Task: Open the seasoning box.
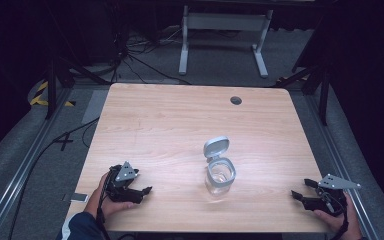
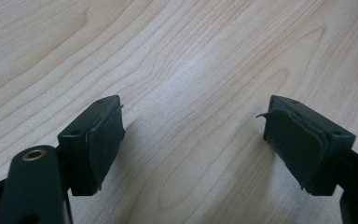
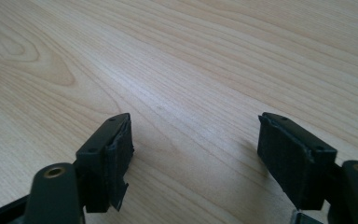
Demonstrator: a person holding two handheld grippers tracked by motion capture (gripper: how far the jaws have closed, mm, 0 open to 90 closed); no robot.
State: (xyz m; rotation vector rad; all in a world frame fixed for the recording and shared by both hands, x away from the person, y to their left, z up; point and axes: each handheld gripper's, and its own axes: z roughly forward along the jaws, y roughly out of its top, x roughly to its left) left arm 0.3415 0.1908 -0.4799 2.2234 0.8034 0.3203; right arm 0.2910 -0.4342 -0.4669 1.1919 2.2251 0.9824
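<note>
left gripper (image 1: 147,190) sits low at the near left part of the wooden table (image 1: 180,115), held in the person's left hand (image 1: 111,202), jaws pointing toward the jar. in the left gripper view its jaws stand wide apart with nothing between the pads (image 2: 106,140), just bare wood grain. right gripper (image 1: 296,194) is at the near right edge of the table, held in the right hand (image 1: 337,220), jaws pointing left toward the jar. its jaws also stand wide apart, pads (image 3: 119,154) empty, bare table between them. clear glass jar (image 1: 220,176) stands upright on the table between the two grippers, a bit closer to the left one, well apart from both, slightly farther from the person than their tips. its grey hinged lid (image 1: 216,147) is flipped open and leans up on the jar's far side. neither gripper touches the jar or lid.
</note>
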